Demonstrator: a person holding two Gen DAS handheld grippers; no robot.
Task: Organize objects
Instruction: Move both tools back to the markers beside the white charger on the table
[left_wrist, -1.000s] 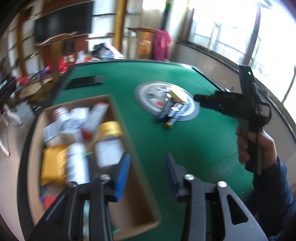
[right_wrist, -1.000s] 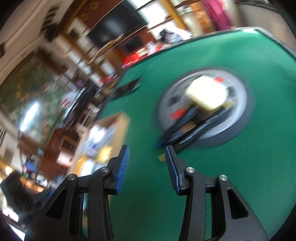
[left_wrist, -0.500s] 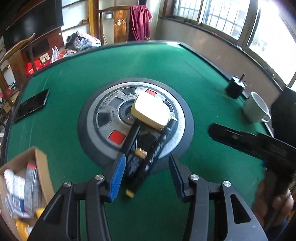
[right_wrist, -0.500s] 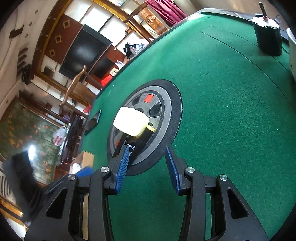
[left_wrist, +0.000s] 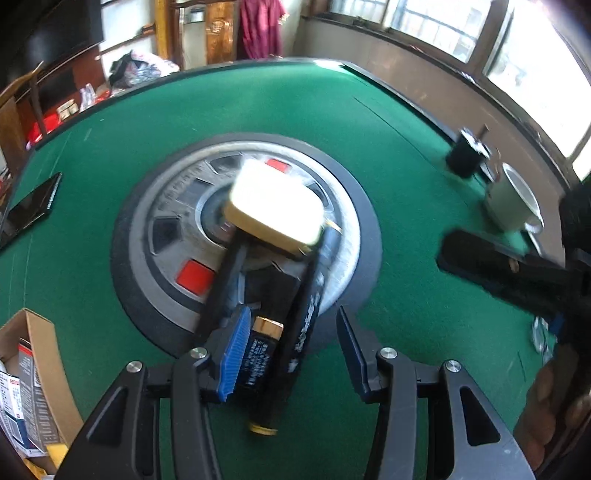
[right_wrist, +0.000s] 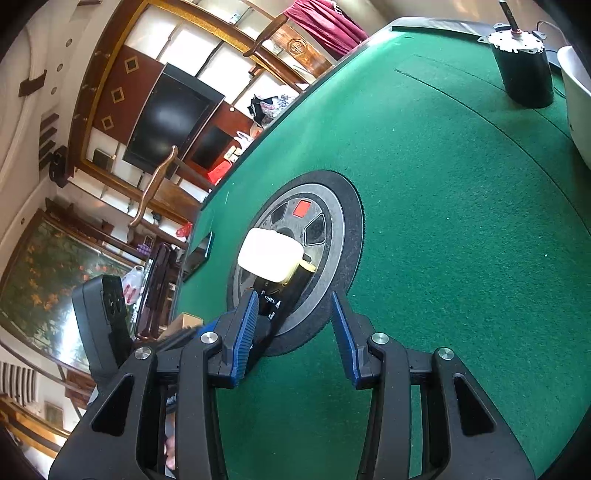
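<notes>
My left hand-held gripper (left_wrist: 291, 349) stands spread around a black, gold-capped battery (left_wrist: 263, 356) on the counter's (left_wrist: 406, 206) round centre panel (left_wrist: 177, 236); its label blurs. My right hand-held gripper (right_wrist: 293, 334) stands spread, empty.

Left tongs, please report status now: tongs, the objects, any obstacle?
Left tongs open over black tubes, not gripping. Right tongs open, empty. Pale box lies on the tubes' far ends. Cardboard box at left.
</notes>
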